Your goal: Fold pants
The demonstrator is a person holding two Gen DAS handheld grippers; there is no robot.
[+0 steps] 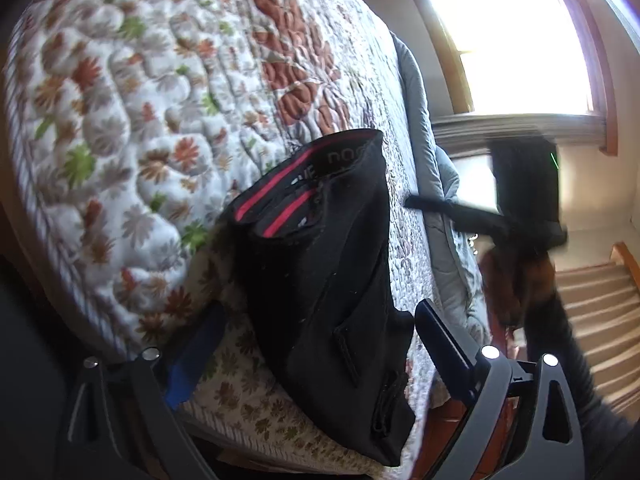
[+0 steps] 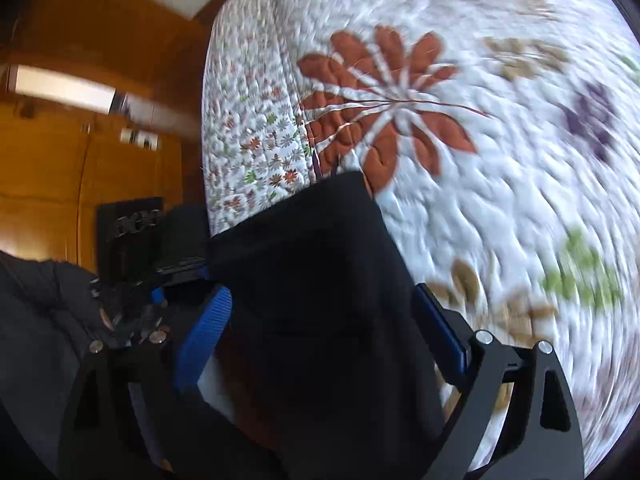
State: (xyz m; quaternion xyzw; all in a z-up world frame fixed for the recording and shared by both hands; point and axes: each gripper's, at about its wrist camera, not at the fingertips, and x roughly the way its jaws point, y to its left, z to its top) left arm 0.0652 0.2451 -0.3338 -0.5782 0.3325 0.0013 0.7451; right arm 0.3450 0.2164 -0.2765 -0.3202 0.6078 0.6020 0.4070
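Black pants (image 1: pixel 320 280) are lying folded into a compact bundle near the edge of a bed covered by a floral quilt (image 1: pixel 120 120). In the left wrist view the bundle is sitting at the centre of the picture and stretching toward five o'clock, its red-striped waistband (image 1: pixel 280 196) facing eleven o'clock. That neat, stacked shape suggests the folding is nearly or fully done.

The left gripper (image 1: pixel 316 352) is hovering over the near end of the bundle with its blue-padded fingers (image 1: pixel 440 340) standing wide, one at seven o'clock and one at four o'clock, on either side of the cloth. They are not pressing on it, so the pants seem to be resting on the quilt under their own weight.

At three o'clock in this view, a dark blurred shape, probably the right gripper in the person's hand, is passing in front of a bright window (image 1: pixel 512 40), beyond the bed's edge.

In the right wrist view the right gripper (image 2: pixel 320 320) is also standing wide, a blue finger (image 2: pixel 204 332) at eight o'clock and another at four o'clock. Black fabric is filling the space between them; the quilt is smeared by motion, so whether the pads are touching the cloth is hard to say, though they appear clear of it. A large rust-coloured flower (image 2: pixel 384 104) on the quilt is lying at twelve o'clock, and wooden panelling (image 2: pixel 60 160) is filling the nine o'clock side.
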